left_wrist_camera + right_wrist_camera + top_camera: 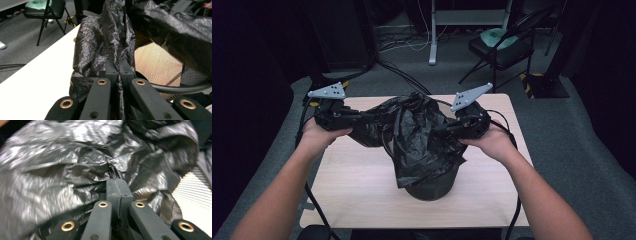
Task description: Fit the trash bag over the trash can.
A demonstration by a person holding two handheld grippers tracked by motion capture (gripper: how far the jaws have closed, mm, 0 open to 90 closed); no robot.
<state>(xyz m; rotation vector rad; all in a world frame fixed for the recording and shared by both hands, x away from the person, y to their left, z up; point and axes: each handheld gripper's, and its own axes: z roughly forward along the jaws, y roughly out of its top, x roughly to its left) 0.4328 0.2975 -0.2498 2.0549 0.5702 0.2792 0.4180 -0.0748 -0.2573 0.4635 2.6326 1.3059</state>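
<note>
stretching a black bin bag between two hand-held tools, a person works at a pale wooden table, with the left gripper and the right gripper each clamped on a fold of the plastic. in the left gripper view the black jaws stand pressed together with a pleat of the bag pinched between them and rising straight ahead of the tips; in the right gripper view the jaws are likewise closed on a crumpled fold of the film, which spreads ahead and to both sides of them. the bag hangs between the two grippers, its long axis running across from one tool to the other, and its lower part drapes down over the near side of a round mesh wastebasket that stands just below and between them. the basket's rim lies just to the right of the left gripper's jaws, with the mesh wall showing beyond it. the right gripper appears nearer the basket's mouth, close over its far rim, while the left holds its end farther out to the side. the next move likely turns on pulling the two held edges apart and down around that rim, since the opening of the bag does not yet sit over it.
</note>
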